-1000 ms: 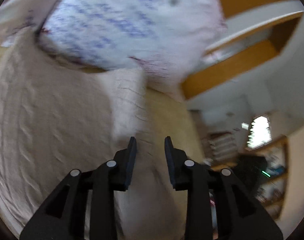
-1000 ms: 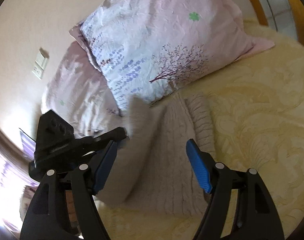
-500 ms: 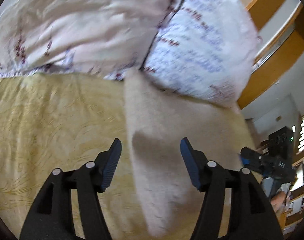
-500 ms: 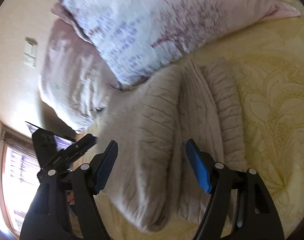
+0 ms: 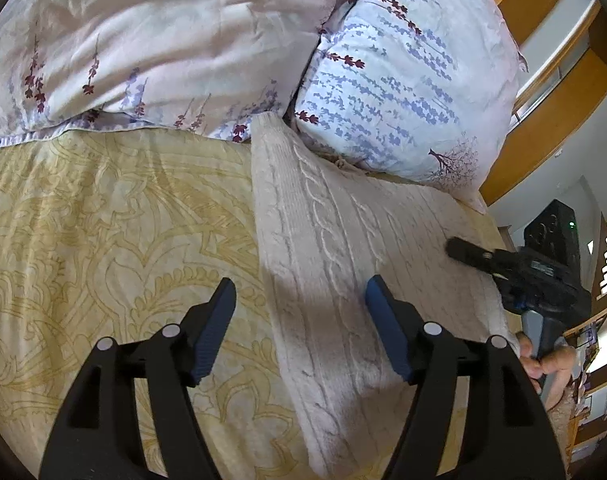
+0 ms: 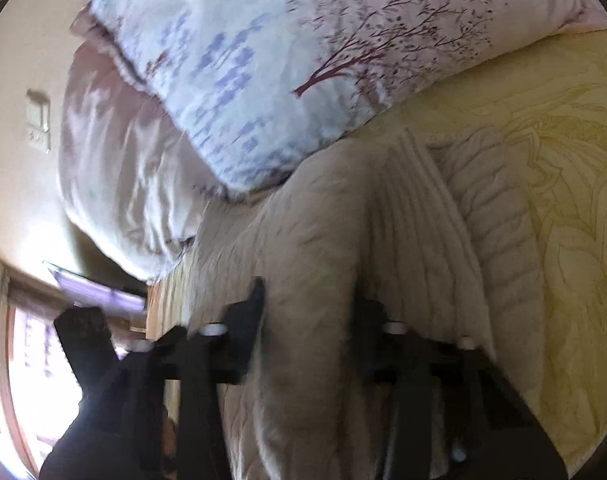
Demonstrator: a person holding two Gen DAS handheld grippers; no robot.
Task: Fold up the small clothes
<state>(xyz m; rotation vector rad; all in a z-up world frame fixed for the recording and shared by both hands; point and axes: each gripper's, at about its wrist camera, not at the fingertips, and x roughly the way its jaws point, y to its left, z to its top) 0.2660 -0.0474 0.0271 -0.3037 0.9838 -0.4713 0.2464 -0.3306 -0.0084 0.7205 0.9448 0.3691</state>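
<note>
A cream cable-knit sweater [image 5: 343, 264] lay folded lengthwise into a long strip on the yellow bedspread [image 5: 103, 240], its far end touching the pillows [image 5: 403, 80].

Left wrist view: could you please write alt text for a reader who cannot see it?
An open left gripper hovers over a cream cable-knit sweater lying on a yellow patterned bedspread. Two floral pillows lie behind it, and the right gripper reaches in from the right.

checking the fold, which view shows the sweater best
The left wrist view: the sweater lies sharp and nearly whole on the bedspread. The right wrist view shows only a blurred bulge between the right gripper fingers.
</note>
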